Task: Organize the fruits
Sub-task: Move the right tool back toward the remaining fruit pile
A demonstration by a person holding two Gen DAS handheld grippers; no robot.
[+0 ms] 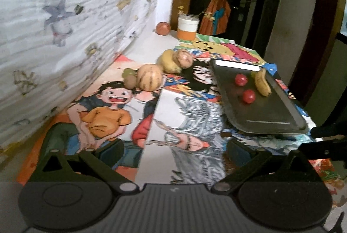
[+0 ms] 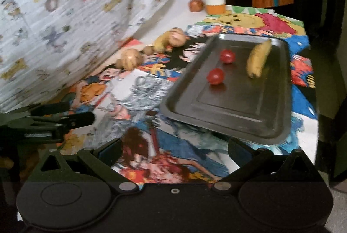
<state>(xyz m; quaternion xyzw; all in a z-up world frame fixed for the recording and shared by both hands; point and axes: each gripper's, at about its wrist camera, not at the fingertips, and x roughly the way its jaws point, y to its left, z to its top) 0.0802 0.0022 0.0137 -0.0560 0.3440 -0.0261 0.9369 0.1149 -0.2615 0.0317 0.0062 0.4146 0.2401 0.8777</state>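
Fruit sits partly sorted: a banana point(image 2: 259, 59) and two red tomatoes point(image 2: 215, 76) lie on the dark tray point(image 2: 227, 111) at the desk's right, other fruits point(image 1: 149, 80) clustered far left. Left gripper point(image 1: 173, 149) and right gripper point(image 2: 173, 149) hover empty, jaws apart.

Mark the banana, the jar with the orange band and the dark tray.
banana point(image 2: 258, 60), right wrist view, middle of its peel.
jar with the orange band point(image 1: 187, 27), left wrist view, white part of its side.
dark tray point(image 2: 234, 102), right wrist view, bare floor near the front.
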